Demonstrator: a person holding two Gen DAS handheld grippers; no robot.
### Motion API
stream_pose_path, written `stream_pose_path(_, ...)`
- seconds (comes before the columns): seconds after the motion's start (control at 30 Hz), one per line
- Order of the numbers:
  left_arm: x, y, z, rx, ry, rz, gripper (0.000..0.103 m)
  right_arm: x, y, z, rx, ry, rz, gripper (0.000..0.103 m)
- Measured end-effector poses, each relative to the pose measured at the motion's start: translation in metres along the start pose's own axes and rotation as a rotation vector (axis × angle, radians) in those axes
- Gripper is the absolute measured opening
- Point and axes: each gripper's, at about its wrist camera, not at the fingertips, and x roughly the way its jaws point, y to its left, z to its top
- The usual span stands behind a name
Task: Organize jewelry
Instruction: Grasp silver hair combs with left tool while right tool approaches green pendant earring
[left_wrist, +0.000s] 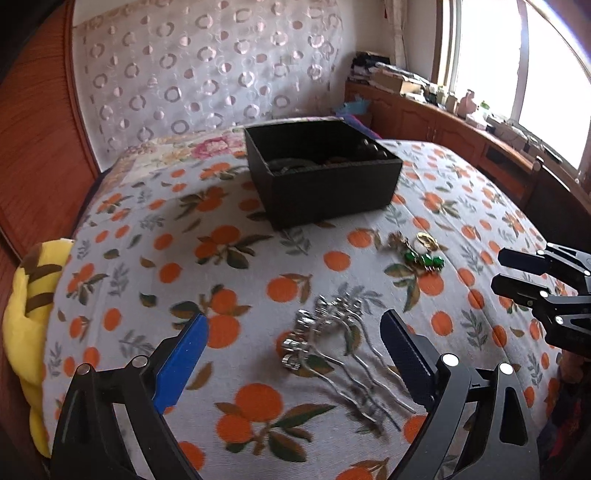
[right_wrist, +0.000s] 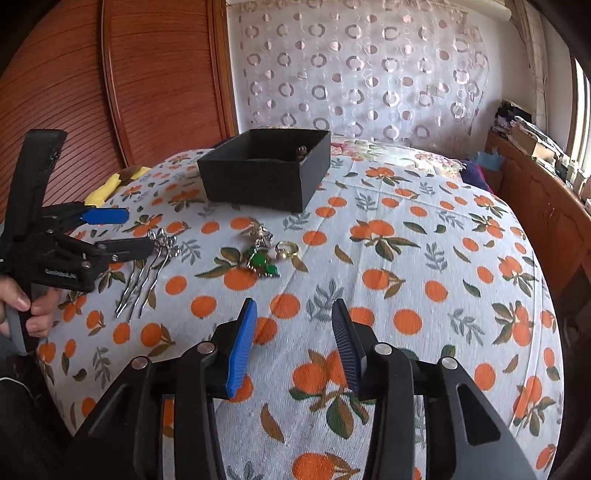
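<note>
We note the jewelry lying loose on the bed, on an orange-print bedspread (left_wrist: 155, 236). A silver hair comb (left_wrist: 332, 343), ornate at its head with long wavy prongs, lies nearest us, directly between and just beyond the blue pads of the left tongs (left_wrist: 293, 332). Those tongs stand wide apart and hold nothing; in the right wrist view they hover just above the comb's head, and we cannot tell whether they touch it.

Further out lies a green-stone piece (left_wrist: 424, 260), and just beside it a gold ring (left_wrist: 426, 240) and a small pale metal ornament (right_wrist: 260, 232). The three sit close together, well apart from the comb.

Beyond them stands an open black box (left_wrist: 325, 177) on the bedspread, with a few dark items inside that we cannot make out.

The right tongs (right_wrist: 293, 325) are parted, narrower than the left, gripping nothing, over bare bedspread on the near side of the green piece.

A yellow striped plush (left_wrist: 29, 295) lies at the bed's left edge. A circle-patterned curtain (left_wrist: 207, 66) hangs behind, and a wooden cabinet (left_wrist: 461, 133) runs along the window side.
</note>
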Motion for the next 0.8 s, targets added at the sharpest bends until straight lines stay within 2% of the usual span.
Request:
stream_pose_path(0.37, 0.018, -0.016, -0.001, 0.04, 0.061, 0.051, 0.091, -0.006, 0.001, -0.008, -0.001, -0.021, 0.018, 0.049)
stream_pose_path(0.7, 0.021, -0.015, -0.001, 0.027, 0.062, 0.052, 0.092, -0.006, 0.0, -0.009, 0.004, -0.022, 0.027, 0.049)
stream_pose_path(0.8, 0.019, -0.015, -0.002, 0.029, 0.057, 0.046, 0.088, -0.005, 0.002, -0.009, -0.005, -0.02, 0.015, 0.049)
